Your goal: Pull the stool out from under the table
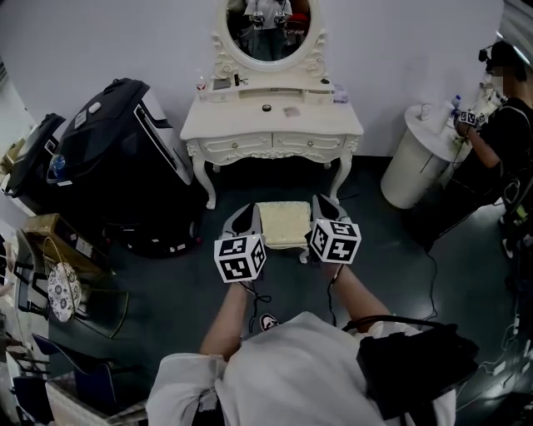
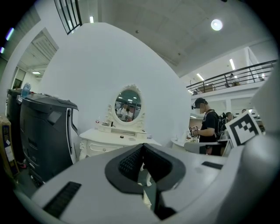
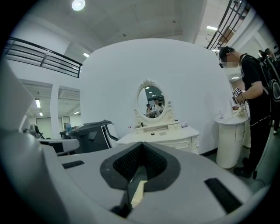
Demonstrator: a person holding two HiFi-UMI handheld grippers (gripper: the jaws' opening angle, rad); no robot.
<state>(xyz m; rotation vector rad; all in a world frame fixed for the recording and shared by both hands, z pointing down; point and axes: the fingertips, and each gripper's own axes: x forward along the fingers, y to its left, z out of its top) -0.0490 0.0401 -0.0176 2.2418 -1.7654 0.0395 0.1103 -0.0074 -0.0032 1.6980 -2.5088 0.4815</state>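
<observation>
- left gripper [image 2: 143, 149]: jaws closed flat against each other with nothing between the pads; it is held near level, pointing at the table, so no pinch grip is in use
- right gripper [image 3: 141, 146]: jaws likewise fully together and empty; the cream strip seen through the slot beneath its fingers is most likely the stool's cushion
- stool [image 1: 283, 223]: lies between the two sets of fingers, with the left fingers along its left edge and the right fingers along its right edge; whether either touches the seat cannot be told; this flanking suggests the closed jaws act as blunt guides on the sides rather than as clamps
- state of the task, as a judgement: the seat sits on open floor on the near side of the table's legs, so the pull looks largely done
- marker cubes [image 1: 240, 258]: just behind the fingers, facing up toward the head view
- table [image 1: 250, 126]: just beyond the fingertips, with its oval mirror [image 1: 268, 25] above; both grippers point straight at it, in line with the direction of pull
- black case [image 1: 125, 158]: well off to the left of the left fingers
- round white stand [image 1: 416, 166] and a person [image 1: 510, 125]: well off to the right of the right fingers; neither has a part in the task
</observation>
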